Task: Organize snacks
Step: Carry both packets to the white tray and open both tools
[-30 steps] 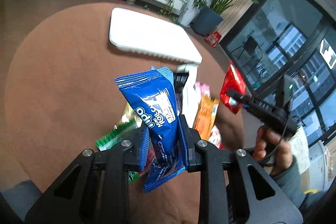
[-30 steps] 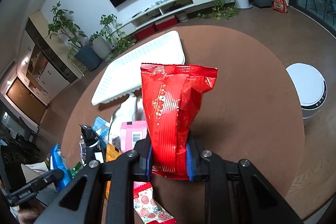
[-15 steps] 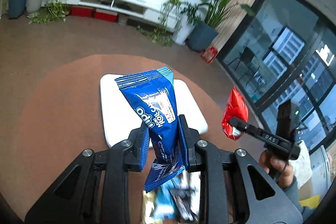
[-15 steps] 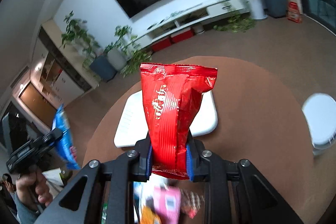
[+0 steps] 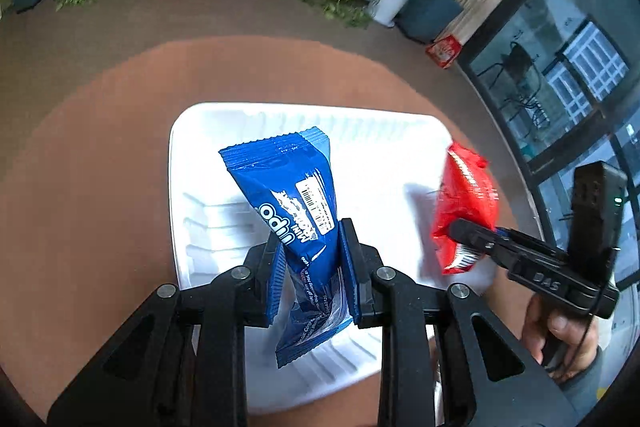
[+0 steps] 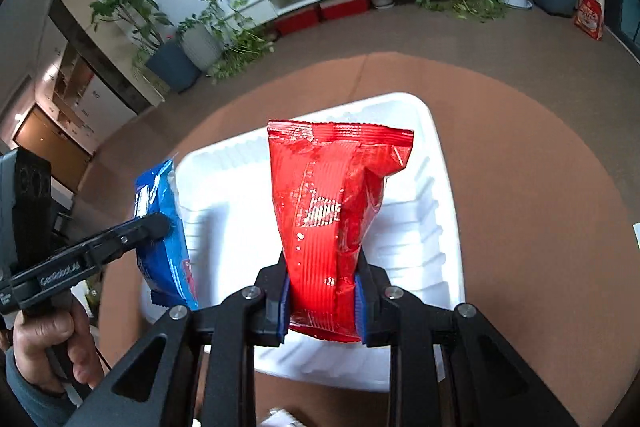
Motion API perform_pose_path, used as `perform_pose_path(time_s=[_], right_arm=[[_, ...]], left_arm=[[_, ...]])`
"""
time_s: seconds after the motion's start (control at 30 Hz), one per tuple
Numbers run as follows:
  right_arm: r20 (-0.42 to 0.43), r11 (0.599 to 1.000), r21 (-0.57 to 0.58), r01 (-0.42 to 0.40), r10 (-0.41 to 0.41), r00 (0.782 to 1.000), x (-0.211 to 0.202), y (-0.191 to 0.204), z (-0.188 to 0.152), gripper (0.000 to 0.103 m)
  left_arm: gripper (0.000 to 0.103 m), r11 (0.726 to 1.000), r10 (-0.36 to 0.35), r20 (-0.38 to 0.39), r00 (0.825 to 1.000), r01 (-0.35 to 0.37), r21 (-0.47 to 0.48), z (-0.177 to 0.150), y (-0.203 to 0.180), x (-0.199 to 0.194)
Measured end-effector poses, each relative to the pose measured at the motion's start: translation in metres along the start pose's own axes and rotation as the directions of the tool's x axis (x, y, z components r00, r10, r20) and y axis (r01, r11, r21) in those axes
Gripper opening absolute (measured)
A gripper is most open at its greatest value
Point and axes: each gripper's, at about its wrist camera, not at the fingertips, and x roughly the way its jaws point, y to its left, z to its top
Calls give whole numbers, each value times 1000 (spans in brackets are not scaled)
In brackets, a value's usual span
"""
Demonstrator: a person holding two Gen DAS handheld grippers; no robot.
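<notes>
Currently, left wrist view: the left tool is clamped on a blue snack packet, gripped near its lower end, upper end tilted toward the top left. The packet hangs over a white ribbed tray that sits on a round brown tabletop. At right, the right tool pinches a red snack bag above the tray's right edge; a hand holds its handle.

Right wrist view: right tool is clenched on the red snack bag, which stands upright between the pads, over the white tray. At left, the left tool holds the blue packet above the tray's left rim; a hand in a grey-blue sleeve grips the handle. Neither snack touches the tray.
</notes>
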Motion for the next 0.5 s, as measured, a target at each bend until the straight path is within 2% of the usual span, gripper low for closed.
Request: perform_pose_path(time_s=[0.27, 0.33, 0.37, 0.4, 0.43, 0.47, 0.5], right_arm=[[-20, 998, -42, 57, -57, 998, 11, -1, -5, 30], [-19, 998, -36, 59, -60, 998, 11, -4, -4, 32], [-18, 997, -36, 69, -69, 997, 11, -4, -6, 38], [-15, 996, -35, 82, -82, 997, 10, -5, -6, 42], [-14, 996, -33, 81, -81, 997, 9, -9, -6, 47], [-15, 997, -31, 76, -77, 997, 9, -9, -6, 48], [-14, 997, -28, 67, -67, 998, 7, -10, -6, 49]], left_arm=[[27, 998, 39, -38, 998, -41, -42, -15, 9, 33], [36, 998, 45, -38, 998, -47, -47, -15, 5, 38], [51, 998, 43, -34, 998, -45, -53, -17, 5, 36], [56, 998, 35, -26, 999, -36, -60, -18, 6, 32], [57, 997, 24, -16, 1000, -25, -68, -13, 4, 30], [60, 997, 21, -10, 1000, -21, -72, -11, 0, 25], [67, 997, 19, -2, 1000, -19, -73, -12, 1, 19]])
